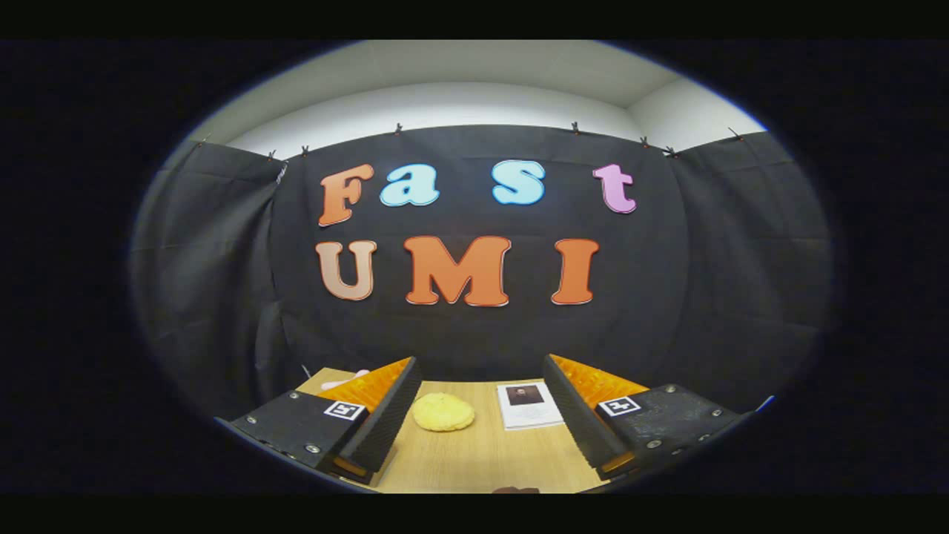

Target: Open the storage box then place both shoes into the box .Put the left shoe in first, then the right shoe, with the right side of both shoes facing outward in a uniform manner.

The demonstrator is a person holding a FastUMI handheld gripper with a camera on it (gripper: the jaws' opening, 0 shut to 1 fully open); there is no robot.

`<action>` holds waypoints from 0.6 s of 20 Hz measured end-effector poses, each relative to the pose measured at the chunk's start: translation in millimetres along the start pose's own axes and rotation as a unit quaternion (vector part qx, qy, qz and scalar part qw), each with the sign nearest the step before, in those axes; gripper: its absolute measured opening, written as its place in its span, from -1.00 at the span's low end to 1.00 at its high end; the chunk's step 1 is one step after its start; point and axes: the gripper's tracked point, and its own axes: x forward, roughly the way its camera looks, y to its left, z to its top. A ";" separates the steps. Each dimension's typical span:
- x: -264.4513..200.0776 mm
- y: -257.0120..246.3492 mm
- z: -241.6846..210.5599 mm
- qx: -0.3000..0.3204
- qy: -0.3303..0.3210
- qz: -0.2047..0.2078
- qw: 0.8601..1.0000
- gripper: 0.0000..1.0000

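Note:
My gripper [478, 386] is held level above a wooden table [474, 460], its two fingers spread wide apart with nothing between them, so it is open. Between the fingers and a little ahead lies a yellow, rounded, lumpy object [443, 412] on the tabletop. To its right, close to the right finger [574, 411], lies a white printed card [528, 405] with a dark picture on it.
The booth's black cloth wall [474, 334] stands just beyond the table's far edge. A small pale pink thing [354, 377] peeks out behind the left finger [385, 415] at the table's far left corner.

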 end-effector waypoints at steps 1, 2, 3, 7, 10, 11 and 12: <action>-1.7 -11.0 4.3 -0.003 -0.005 -0.006 1.000 0.97; -3.1 -21.7 9.8 -0.005 -0.008 -0.009 1.000 0.97; -3.6 -28.7 13.7 -0.005 -0.012 -0.012 1.000 0.97; -6.8 -56.0 26.5 -0.003 -0.030 -0.024 0.999 0.97; -6.4 -69.6 26.4 -0.014 -0.036 -0.033 0.999 0.97; -6.5 -71.4 27.3 -0.012 -0.038 -0.030 0.999 0.97; -6.1 -71.9 26.5 -0.009 -0.037 -0.025 0.999 0.97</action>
